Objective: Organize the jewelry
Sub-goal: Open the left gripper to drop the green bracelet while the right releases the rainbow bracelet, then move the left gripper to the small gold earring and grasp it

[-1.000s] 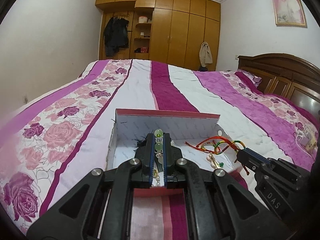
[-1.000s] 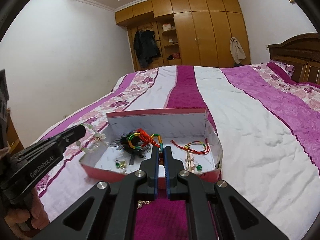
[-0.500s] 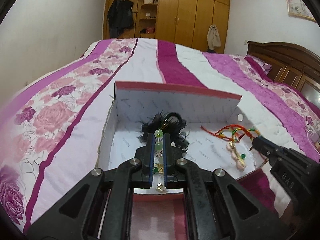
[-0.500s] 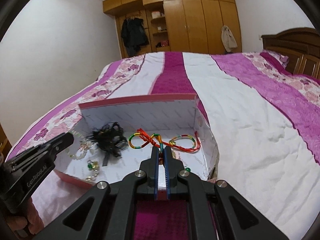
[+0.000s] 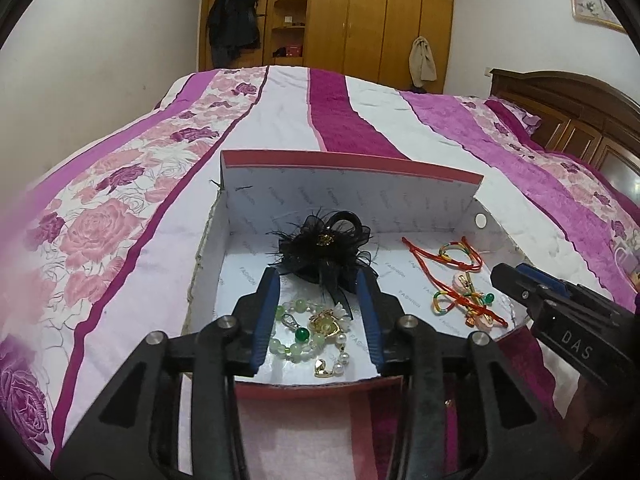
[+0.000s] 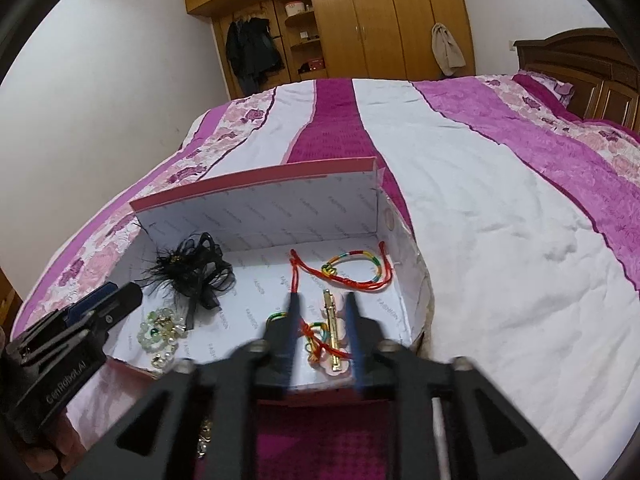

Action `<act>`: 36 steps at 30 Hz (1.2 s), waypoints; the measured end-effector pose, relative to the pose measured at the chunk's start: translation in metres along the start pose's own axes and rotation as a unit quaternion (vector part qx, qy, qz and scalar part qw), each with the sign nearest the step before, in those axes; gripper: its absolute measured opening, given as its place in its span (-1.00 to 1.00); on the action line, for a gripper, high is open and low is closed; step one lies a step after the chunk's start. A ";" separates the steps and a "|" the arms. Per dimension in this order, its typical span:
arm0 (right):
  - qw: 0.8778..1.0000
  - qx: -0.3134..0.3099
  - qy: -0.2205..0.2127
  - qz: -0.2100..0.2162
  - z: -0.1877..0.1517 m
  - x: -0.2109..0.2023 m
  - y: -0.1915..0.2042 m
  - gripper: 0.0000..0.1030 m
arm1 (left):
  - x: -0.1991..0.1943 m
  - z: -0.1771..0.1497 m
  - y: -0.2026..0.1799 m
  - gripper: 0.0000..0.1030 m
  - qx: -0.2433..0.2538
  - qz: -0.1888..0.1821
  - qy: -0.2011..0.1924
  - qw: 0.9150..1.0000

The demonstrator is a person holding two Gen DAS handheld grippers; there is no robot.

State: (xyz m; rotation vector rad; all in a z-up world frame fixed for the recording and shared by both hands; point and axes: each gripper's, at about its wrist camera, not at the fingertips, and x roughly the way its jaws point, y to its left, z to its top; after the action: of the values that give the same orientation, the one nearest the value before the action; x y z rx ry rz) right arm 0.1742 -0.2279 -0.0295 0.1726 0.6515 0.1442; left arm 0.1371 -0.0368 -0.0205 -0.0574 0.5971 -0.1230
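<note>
A pink box with a white inside [image 5: 348,194] [image 6: 260,208] sits on the bed. My left gripper [image 5: 318,280] is open over its near left part. A green bead and pearl bracelet [image 5: 312,330] [image 6: 162,328] lies loose on the box floor between the jaws. A black feather hair clip [image 5: 324,250] [image 6: 192,266] lies behind it. My right gripper [image 6: 322,304] is open over a rainbow cord bracelet and gold clip [image 6: 328,330] [image 5: 466,302] on the box floor. A second red cord bracelet [image 6: 348,270] [image 5: 448,254] lies further back.
The bed has a pink, purple and white striped cover [image 5: 168,184]. A wooden headboard [image 5: 576,116] stands at the right, a wardrobe [image 5: 360,20] at the far wall. Small gold pieces lie on the cover in front of the box [image 6: 204,436].
Both grippers have opened and tilted down over the box. The left let go of the bead bracelet, the right let go of the rainbow cord bracelet; both now lie in the box.
</note>
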 end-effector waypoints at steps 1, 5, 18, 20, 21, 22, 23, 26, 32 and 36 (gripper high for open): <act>1.000 0.001 0.000 0.002 0.000 -0.001 0.000 -0.26 | -0.002 0.001 0.000 -0.38 -0.002 -0.002 0.000 1.000; 1.000 0.004 0.000 0.011 0.003 -0.007 0.002 -0.26 | -0.008 0.004 0.003 -0.37 -0.008 -0.005 0.000 1.000; 0.998 0.024 -0.031 0.049 0.006 -0.062 0.004 -0.19 | -0.057 0.010 0.009 -0.35 -0.006 -0.008 -0.024 1.000; 0.998 0.025 -0.036 0.051 0.005 -0.071 0.004 -0.19 | -0.065 0.010 0.012 -0.35 -0.009 -0.012 -0.027 1.000; 0.998 0.024 -0.038 0.052 0.005 -0.076 0.004 -0.19 | -0.068 0.010 0.013 -0.34 -0.010 -0.012 -0.027 1.000; 0.998 0.023 -0.039 0.053 0.004 -0.081 0.004 -0.19 | -0.071 0.009 0.015 -0.34 -0.011 -0.013 -0.025 1.000; 0.998 0.022 -0.040 0.053 0.003 -0.086 0.003 -0.19 | -0.073 0.009 0.016 -0.34 -0.013 -0.014 -0.022 1.000; 0.998 0.019 -0.039 0.053 -0.001 -0.097 0.002 -0.19 | -0.080 0.005 0.020 -0.34 -0.019 -0.019 -0.012 1.000; 0.998 0.019 -0.025 0.055 -0.018 -0.114 0.001 -0.18 | -0.088 -0.012 0.026 -0.34 -0.036 -0.036 0.029 0.998; 0.998 0.018 -0.003 0.058 -0.032 -0.121 0.001 -0.18 | -0.091 -0.023 0.025 -0.34 -0.029 -0.036 0.059 0.997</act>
State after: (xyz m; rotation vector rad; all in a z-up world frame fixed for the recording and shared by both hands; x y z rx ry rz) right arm 0.0596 -0.2454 0.0170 0.2451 0.6376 0.2438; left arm 0.0520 -0.0005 0.0094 -0.1297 0.7165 -0.1798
